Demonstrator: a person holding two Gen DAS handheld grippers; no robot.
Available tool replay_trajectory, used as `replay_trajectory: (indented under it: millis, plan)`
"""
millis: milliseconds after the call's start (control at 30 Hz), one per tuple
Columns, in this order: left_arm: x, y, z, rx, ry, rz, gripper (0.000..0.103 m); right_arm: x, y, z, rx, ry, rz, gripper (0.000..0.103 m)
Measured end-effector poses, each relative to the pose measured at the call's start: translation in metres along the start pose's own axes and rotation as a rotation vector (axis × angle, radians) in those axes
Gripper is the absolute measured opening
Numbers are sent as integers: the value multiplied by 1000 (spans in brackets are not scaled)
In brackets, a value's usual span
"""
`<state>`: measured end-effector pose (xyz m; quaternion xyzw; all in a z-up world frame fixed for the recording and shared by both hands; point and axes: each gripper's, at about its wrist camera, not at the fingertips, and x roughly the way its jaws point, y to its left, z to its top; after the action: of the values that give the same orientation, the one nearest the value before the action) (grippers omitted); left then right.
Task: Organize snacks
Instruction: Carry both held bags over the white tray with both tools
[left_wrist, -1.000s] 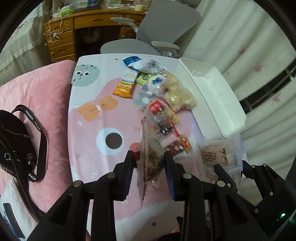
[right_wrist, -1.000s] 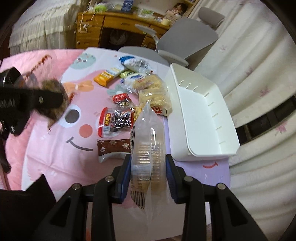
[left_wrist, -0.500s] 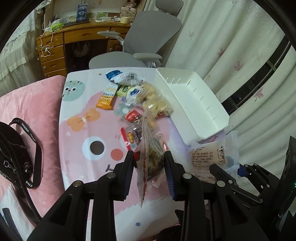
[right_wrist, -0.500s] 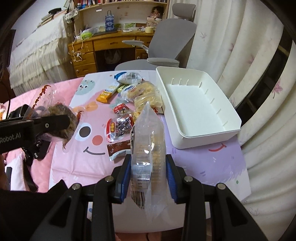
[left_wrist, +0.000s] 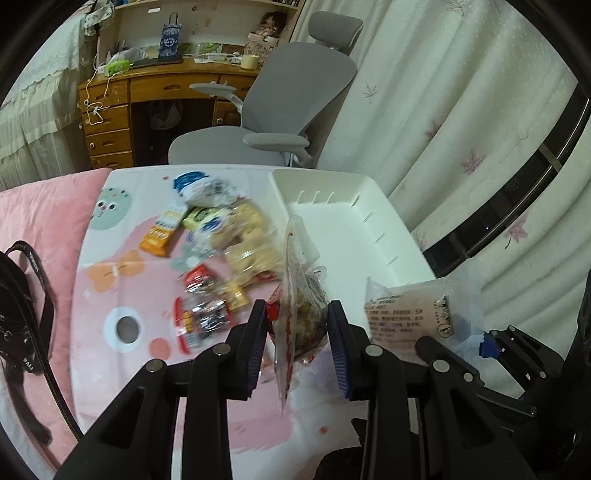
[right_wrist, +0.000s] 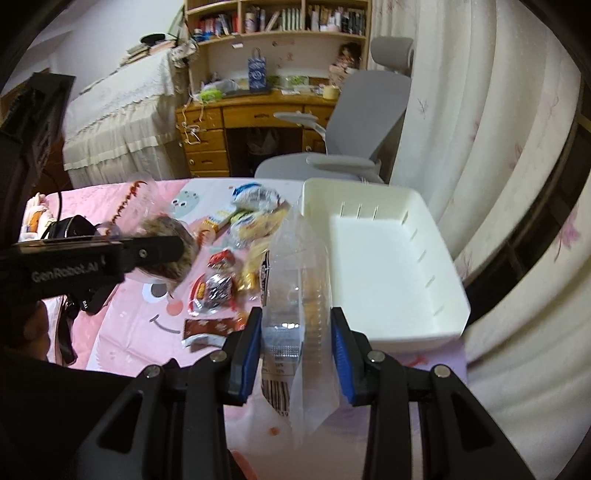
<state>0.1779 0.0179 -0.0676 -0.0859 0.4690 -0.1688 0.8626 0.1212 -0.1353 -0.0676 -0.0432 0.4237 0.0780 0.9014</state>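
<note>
The left hand-held gripper (left_wrist: 297, 334) is clamped on a clear snack bag with red edging (left_wrist: 301, 314), held above the counter (left_wrist: 122, 280). The right hand-held gripper (right_wrist: 295, 338) is clamped on a clear cracker pack (right_wrist: 295, 295), also held aloft. In the right wrist view, the empty white bin (right_wrist: 384, 266) sits at two o'clock of the cracker pack, and the loose snack pile (right_wrist: 236, 254) lies at ten o'clock on the counter.

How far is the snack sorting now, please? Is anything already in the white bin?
Nothing is in the white bin. In hand: the left hand-held gripper holds a red-edged snack bag, the right hand-held gripper a clear cracker pack. The snack pile on the table remains.
</note>
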Motion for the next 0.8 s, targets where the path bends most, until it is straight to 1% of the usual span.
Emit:
replay_trajectory:
  millis: [133,267,433,600,800]
  plan:
    - [13,-31,8,-17,-16,13,31,1,-29,5,-35,3,51,35]
    - [31,-58,14,-39,-16,21,31,4,-58,13,-67,1,94,35]
    - [58,-90,20,-63,-12,6,31,13,-101,27,-82,12,114,35]
    - [82,-114,23,-66,-2,-6,31,25,-133,38,-96,25,128,35]
    - [97,-130,26,-79,-12,-11,31,36,-152,43,-97,28,134,35]
